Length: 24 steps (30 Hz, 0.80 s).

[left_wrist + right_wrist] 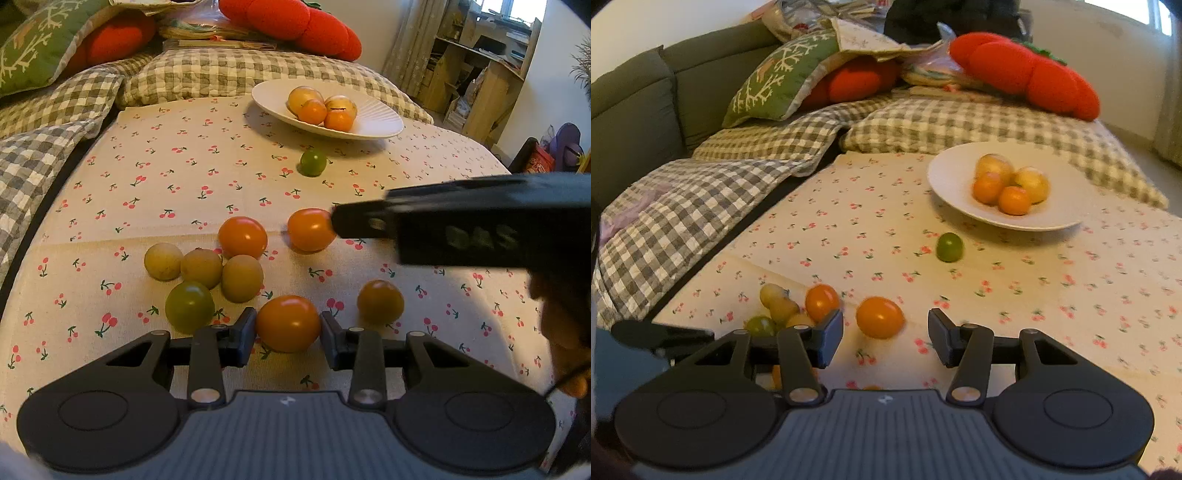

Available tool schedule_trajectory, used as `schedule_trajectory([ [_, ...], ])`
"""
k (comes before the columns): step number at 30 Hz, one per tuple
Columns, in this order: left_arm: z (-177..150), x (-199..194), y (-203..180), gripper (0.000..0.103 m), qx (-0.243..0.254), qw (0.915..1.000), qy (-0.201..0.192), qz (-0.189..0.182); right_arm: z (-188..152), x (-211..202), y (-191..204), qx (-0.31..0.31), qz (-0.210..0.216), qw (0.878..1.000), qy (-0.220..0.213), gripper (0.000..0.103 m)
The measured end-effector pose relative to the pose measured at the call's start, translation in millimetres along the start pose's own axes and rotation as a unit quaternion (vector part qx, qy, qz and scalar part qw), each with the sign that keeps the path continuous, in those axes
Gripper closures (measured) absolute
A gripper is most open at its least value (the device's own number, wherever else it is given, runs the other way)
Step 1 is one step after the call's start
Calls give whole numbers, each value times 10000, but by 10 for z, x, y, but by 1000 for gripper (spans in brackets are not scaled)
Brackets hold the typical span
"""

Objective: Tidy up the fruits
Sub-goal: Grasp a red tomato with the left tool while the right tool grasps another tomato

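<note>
Two hand-held grippers over fruit on a cherry-print table.
Left hand-held gripper point(288, 328) clamps an orange fruit point(288, 323); right hand-held gripper point(885, 334) stands open just short of another orange fruit point(880, 317), not touching it.

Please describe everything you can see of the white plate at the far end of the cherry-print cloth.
The white plate is shallow and wide, seemingly glazed ceramic, with fine ribs fanning across its inside. It sits level on the cherry-print cloth, near the checked cushions. It holds two yellow fruits and two orange fruits, bunched together. Neither gripper touches it.
</note>
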<state>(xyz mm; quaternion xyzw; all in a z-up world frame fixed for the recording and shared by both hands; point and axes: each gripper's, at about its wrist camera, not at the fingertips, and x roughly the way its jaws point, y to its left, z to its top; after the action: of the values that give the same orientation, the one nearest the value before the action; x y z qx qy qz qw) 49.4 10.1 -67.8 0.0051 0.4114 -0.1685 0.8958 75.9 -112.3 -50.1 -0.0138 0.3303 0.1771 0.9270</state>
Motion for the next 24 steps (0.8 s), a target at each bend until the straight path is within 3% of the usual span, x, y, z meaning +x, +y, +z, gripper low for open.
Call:
schedule_trajectory([
  [7,-11,0,-13,74,33,10000,-27,18,24,271,45,-50,-154,9993,341,56],
  [9,-10,4,-21,74,66,10000,-35,34,12,327,48,-41,-143,9990,431,59],
  [11,-10,6,-29,74,91,9999,-41,48,1,388,51,-64,-129,9986,502,70],
  [24,-3,0,3,75,4,10000,-46,-5,16,251,32,75,-194,9996,206,71],
])
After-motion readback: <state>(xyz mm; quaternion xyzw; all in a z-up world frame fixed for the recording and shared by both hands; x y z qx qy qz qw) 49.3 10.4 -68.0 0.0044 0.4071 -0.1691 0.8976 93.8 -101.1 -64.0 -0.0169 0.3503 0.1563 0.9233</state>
